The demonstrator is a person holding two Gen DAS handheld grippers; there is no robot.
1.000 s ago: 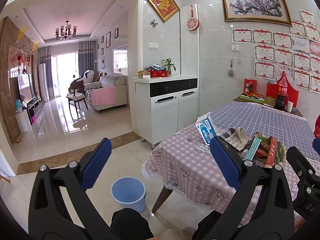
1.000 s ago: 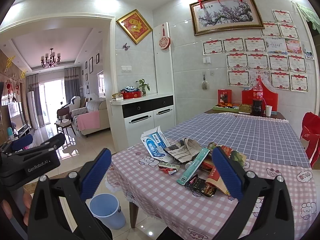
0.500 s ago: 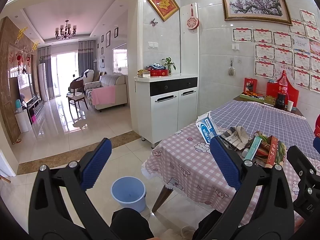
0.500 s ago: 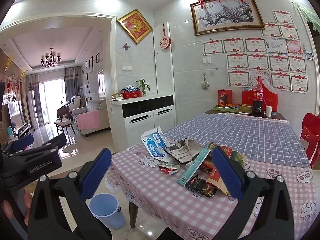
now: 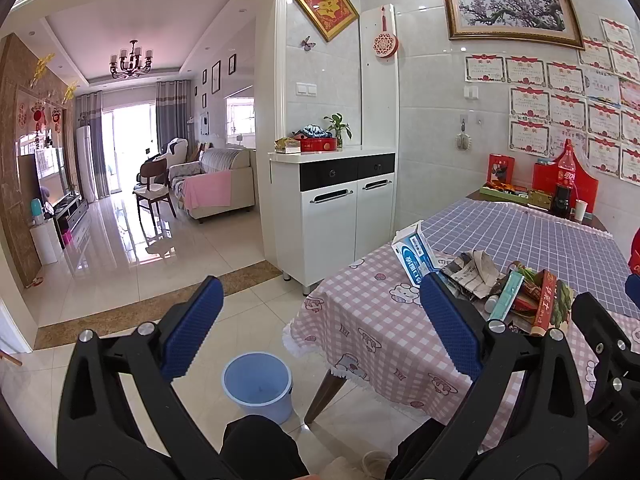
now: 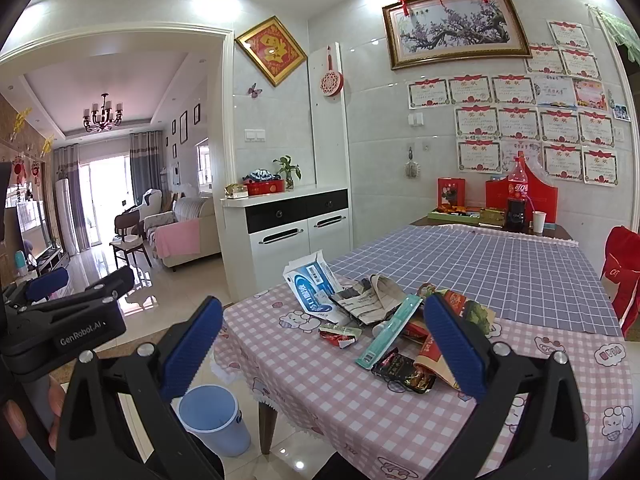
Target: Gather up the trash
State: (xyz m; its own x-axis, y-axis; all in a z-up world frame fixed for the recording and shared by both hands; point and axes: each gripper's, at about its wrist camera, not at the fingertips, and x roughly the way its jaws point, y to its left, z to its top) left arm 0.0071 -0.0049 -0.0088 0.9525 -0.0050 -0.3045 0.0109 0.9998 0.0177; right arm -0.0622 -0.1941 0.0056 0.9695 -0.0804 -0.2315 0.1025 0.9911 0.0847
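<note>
While both grippers hang above the floor short of the table (image 6: 320,392), nothing has been picked up: the left gripper (image 5: 320,320) has its blue pads spread wide with only air between them, and the right gripper (image 6: 320,332) stands equally agape and empty. The trash lies in a loose heap near the table's left edge, where the pink checked cloth meets the blue checked one: a torn blue-and-white box (image 6: 312,292) leaning toward that edge, crumpled newspaper (image 6: 372,300) just beside it, a long teal packet (image 6: 392,330) lying slantwise across the heap, a small red wrapper (image 6: 338,334) and a dark snack wrapper (image 6: 404,368) nearer the front edge. The pale blue bin (image 6: 214,416) stands on the floor just off the table's front left corner, apparently empty. The step in hand looks like the first reach, and it would go best by taking an outlying piece, such as the red wrapper or the teal packet, rather than plunging into the pile; pinch flat wrappers low against the cloth without dragging it, then carry over the edge and release well inside the bin's rim. The right pad hides part of the heap in both views, the small white item under the teal packet cannot be identified, and the bin's bottom is only partly visible.
</note>
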